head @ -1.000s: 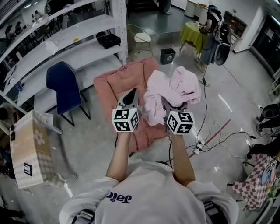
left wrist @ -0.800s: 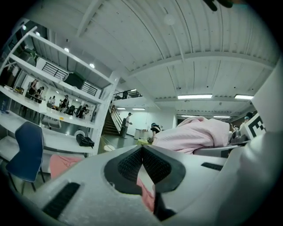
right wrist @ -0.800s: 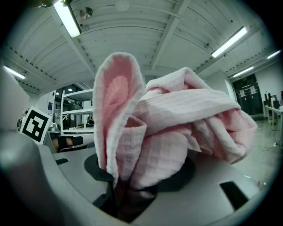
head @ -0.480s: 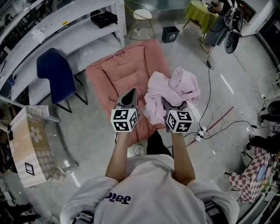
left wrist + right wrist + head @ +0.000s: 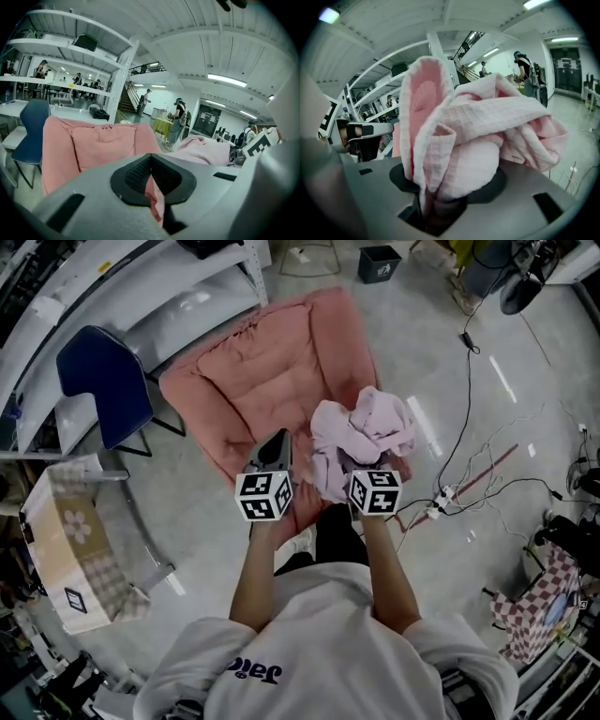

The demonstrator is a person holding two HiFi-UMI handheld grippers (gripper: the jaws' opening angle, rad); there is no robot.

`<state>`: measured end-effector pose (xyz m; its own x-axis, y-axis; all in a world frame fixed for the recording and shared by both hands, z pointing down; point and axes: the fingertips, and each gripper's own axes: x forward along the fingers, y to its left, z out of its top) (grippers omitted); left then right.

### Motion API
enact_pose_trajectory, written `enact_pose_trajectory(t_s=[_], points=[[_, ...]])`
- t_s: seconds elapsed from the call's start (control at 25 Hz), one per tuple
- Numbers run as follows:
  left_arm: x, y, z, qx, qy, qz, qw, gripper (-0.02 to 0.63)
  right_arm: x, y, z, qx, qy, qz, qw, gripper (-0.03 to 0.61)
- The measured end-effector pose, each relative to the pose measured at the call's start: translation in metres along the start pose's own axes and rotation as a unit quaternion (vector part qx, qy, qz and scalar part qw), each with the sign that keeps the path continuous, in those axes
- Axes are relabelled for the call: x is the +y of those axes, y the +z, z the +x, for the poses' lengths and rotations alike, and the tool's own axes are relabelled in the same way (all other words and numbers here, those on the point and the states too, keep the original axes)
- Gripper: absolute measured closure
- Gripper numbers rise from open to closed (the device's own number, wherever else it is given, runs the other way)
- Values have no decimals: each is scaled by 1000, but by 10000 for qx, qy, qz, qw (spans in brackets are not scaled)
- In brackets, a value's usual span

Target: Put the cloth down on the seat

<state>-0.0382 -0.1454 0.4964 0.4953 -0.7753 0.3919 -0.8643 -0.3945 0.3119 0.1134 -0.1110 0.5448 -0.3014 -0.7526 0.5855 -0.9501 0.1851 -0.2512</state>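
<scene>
The seat is a salmon-pink cushioned chair on the floor just ahead of me; it also fills the left of the left gripper view as the seat. A crumpled pale pink waffle cloth hangs bunched over the seat's front right corner. My right gripper is shut on the cloth, whose folds hide the jaw tips. My left gripper hovers beside it to the left, over the seat's front edge, shut with nothing held.
A blue chair and white shelving stand to the left, and a cardboard box sits at the near left. Cables and a power strip trail over the floor on the right. A black bin stands beyond the seat.
The seat has come nearer, and both grippers with the cloth now stand over its front edge. Both grips look unchanged.
</scene>
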Motion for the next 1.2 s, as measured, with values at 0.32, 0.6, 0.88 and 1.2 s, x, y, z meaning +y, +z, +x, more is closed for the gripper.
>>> enact_pose_trajectory(t_s=[0.32, 0.6, 0.88, 1.2], points=[[27, -54, 48, 548, 329, -516, 9966, 600, -32, -59, 94, 504, 227, 893, 9945, 336], [68, -104, 72, 866, 687, -973, 9891, 600, -39, -124, 185, 702, 433, 2452, 9660, 334], [99, -154, 102, 1183, 840, -1189, 9822, 600, -56, -188, 257, 793, 142, 3428, 9360, 328], [116, -196, 111, 1451, 1012, -1402, 9742, 600, -68, -250, 311, 1389, -173, 3249, 9353, 318]])
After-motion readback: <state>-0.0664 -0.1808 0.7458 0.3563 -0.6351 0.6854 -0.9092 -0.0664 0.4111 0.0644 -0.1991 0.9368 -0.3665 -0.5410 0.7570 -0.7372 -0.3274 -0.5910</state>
